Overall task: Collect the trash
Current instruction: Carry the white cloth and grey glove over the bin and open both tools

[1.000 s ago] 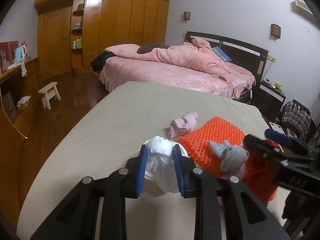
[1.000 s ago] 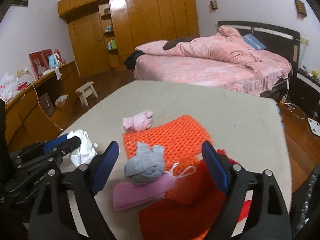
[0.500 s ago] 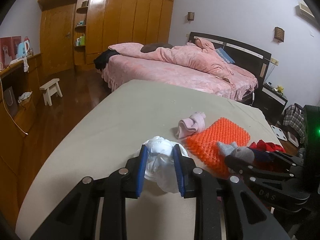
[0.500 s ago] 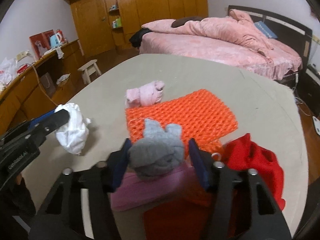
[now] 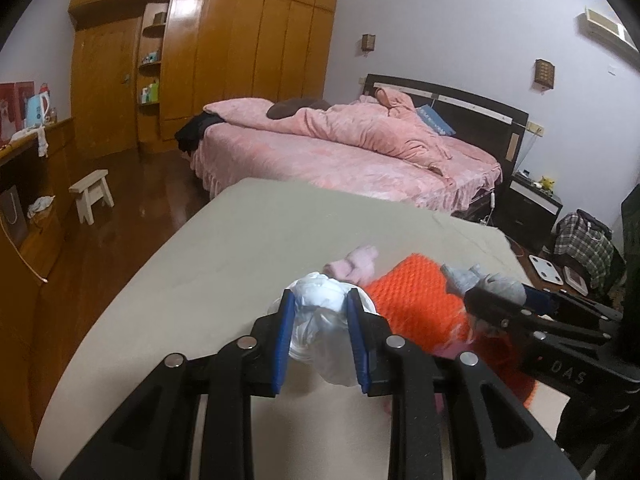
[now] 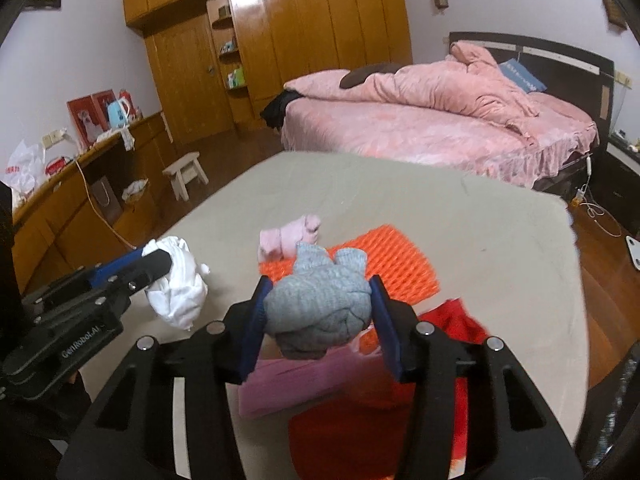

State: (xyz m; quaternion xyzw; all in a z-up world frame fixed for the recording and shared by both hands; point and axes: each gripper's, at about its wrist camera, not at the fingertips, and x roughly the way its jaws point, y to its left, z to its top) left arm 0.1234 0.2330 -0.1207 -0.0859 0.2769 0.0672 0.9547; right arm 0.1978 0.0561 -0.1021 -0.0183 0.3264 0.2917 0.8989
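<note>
I'm closing my right gripper on the grey sock, which a second ago lay untouched on the orange mat; it's lifting clear now. My left gripper is still clamping the white wad, so both pieces are collected.

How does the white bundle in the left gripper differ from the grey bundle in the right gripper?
The white bundle looks thin and crinkled, like a bag or tissue; the grey bundle is thick ribbed knit. The white bundle hangs below the pads of the left gripper; the grey bundle bulges above and between those of the right gripper, whose jaws are closing on it. Both are balled up and held above the beige cloth.
</note>
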